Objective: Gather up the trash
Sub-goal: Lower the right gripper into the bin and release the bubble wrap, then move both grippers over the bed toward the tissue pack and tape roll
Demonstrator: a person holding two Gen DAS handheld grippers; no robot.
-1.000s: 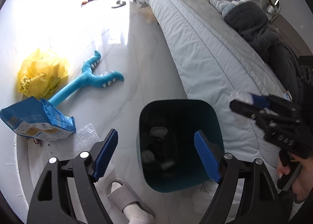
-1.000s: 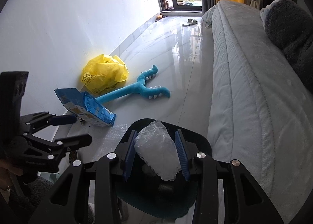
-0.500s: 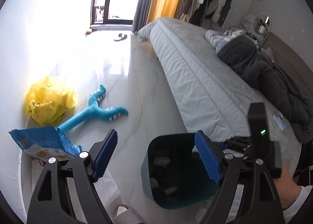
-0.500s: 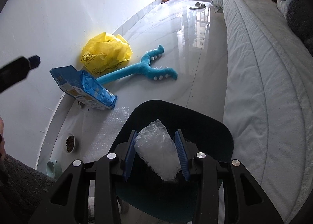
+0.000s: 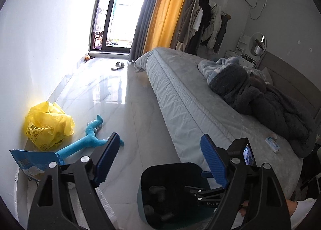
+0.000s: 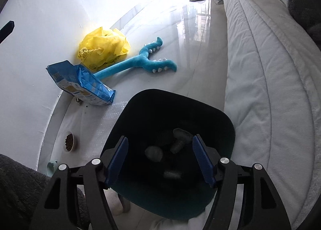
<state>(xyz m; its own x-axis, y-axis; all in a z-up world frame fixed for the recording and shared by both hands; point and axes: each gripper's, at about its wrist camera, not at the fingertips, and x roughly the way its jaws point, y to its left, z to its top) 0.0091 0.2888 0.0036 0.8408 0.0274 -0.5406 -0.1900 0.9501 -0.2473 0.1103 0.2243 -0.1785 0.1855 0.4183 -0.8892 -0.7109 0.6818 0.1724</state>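
Over the dark teal plastic bin (image 6: 172, 149), the right gripper (image 6: 163, 158) had just spread its fingers half-wide, empty, the clear crumpled wrapper gone from them, presumably binned.

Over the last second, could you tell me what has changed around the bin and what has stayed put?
The right gripper has just been opening and let go of the crumpled clear plastic it held over the dark teal trash bin; nothing is between its jaws now. The left gripper, open and empty, tilted up toward the room. The yellow plastic bag, blue plush toy and blue pouch stayed put.
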